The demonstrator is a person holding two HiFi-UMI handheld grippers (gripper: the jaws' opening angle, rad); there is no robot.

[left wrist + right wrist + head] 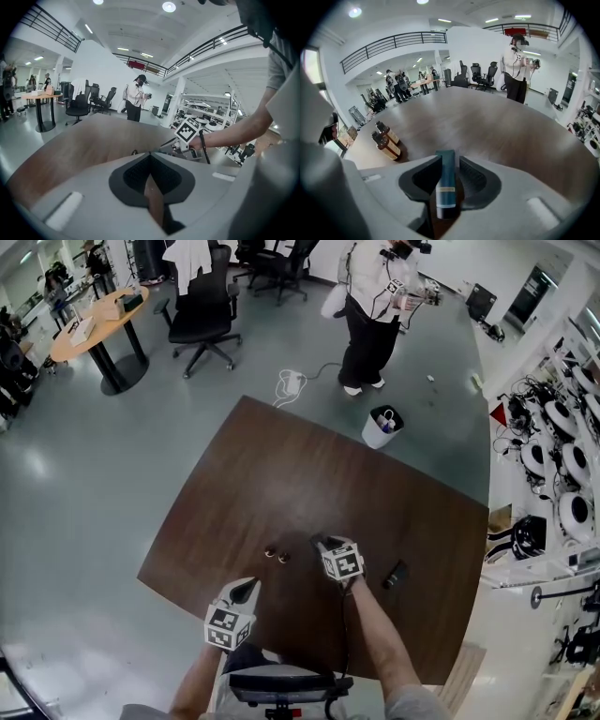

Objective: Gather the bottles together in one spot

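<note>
Your tabletop (281, 474) is dark brown with a streaky wood grain. The tube (446, 185) is deep teal, with a pale tan band and a black cap. The bottles (388, 147) are amber-brown, with black caps and cream labels. Your left gripper (150, 153) and right gripper (449, 158) have light grey bodies and black ribbed jaws. Each cube (343, 563) carries black-and-white square markers. The floor (84, 474) is a glossy grey-green. Beyond your tabletop, the bin (379, 430) is white, the chair (204, 310) is black and the round table (94, 324) is a pale orange-tan.
</note>
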